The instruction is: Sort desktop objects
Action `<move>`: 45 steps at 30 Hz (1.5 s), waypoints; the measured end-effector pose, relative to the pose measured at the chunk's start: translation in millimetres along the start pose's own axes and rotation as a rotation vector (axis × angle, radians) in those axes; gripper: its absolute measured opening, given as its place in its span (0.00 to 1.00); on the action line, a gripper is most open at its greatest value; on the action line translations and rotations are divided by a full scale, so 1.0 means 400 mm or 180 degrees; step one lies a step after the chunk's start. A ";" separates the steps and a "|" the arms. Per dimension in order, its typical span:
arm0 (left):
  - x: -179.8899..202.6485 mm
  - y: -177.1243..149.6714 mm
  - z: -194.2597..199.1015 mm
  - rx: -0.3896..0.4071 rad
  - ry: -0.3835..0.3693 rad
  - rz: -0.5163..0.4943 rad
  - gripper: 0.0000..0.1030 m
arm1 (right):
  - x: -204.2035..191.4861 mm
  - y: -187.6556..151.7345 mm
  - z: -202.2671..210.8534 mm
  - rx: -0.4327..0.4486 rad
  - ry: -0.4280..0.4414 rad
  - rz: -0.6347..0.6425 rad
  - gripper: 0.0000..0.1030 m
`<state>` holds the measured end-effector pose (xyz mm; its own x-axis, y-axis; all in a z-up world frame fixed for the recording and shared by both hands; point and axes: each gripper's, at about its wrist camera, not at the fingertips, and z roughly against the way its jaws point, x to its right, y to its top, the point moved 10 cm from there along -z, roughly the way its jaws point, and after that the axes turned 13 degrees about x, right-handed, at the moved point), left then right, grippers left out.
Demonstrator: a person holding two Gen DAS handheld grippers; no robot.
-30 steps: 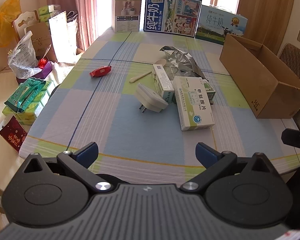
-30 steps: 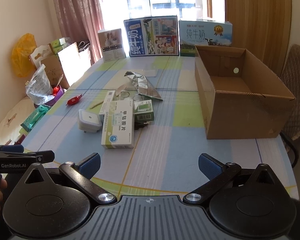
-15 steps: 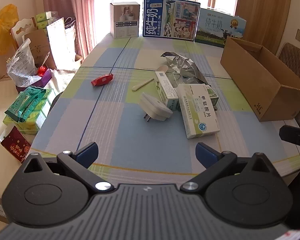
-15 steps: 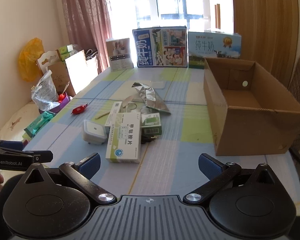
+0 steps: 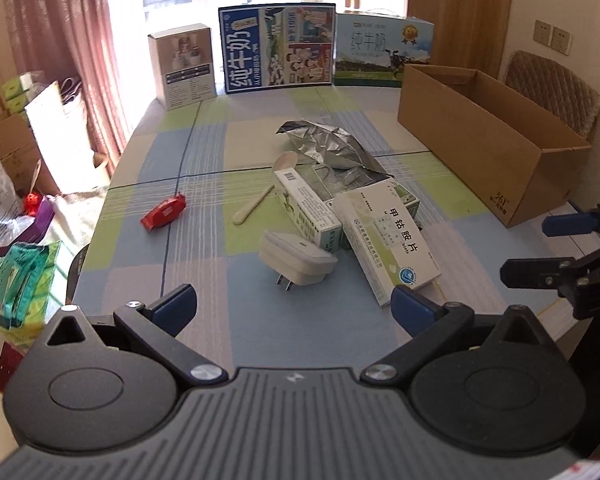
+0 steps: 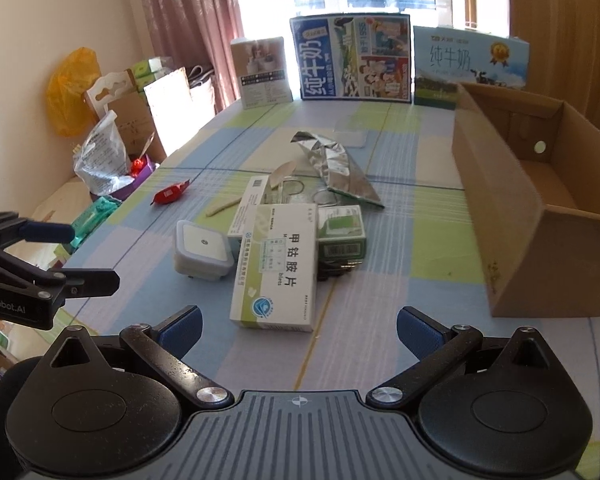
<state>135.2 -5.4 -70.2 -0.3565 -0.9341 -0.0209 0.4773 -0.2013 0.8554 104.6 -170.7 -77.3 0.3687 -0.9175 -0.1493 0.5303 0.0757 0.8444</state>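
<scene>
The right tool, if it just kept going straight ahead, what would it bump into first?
Probably the white pill box, which lies dead ahead between the open tool's fingers. Depth is hard to judge; it might pass above it.

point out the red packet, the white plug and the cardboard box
red packet [image 5: 163, 212], left wrist view, middle of its wrapper
white plug [image 5: 296, 258], left wrist view, top face of its body
cardboard box [image 6: 496, 200], right wrist view, near side wall

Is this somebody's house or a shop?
Most likely a house, maybe a dining room. There is a big table with a checked cloth, pink curtains by a sunny window, and a padded chair in the corner. Milk cartons stand at the table's far end.
</scene>
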 end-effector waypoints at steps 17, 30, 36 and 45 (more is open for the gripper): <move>-0.025 -0.032 -0.196 -0.0203 -0.0744 -0.0951 0.90 | -0.030 -0.042 -0.213 -0.0323 0.0016 0.0074 0.92; -0.019 -0.048 -0.304 -0.0334 -0.0982 -0.0991 0.91 | -0.014 -0.070 -0.297 -0.0500 0.0019 0.0101 0.79; -0.013 -0.052 -0.326 -0.0345 -0.1048 -0.0913 0.91 | -0.011 -0.075 -0.302 -0.0533 0.0039 0.0094 0.70; 0.008 -0.054 -0.341 -0.0410 -0.1137 -0.0871 0.83 | -0.003 -0.072 -0.300 -0.0527 0.0037 0.0154 0.69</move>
<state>233.3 -44.2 -159.2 -0.7267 -0.6859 -0.0380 0.4149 -0.4823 0.7715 180.5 -124.8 -163.1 0.4053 -0.9067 -0.1172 0.6299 0.1840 0.7546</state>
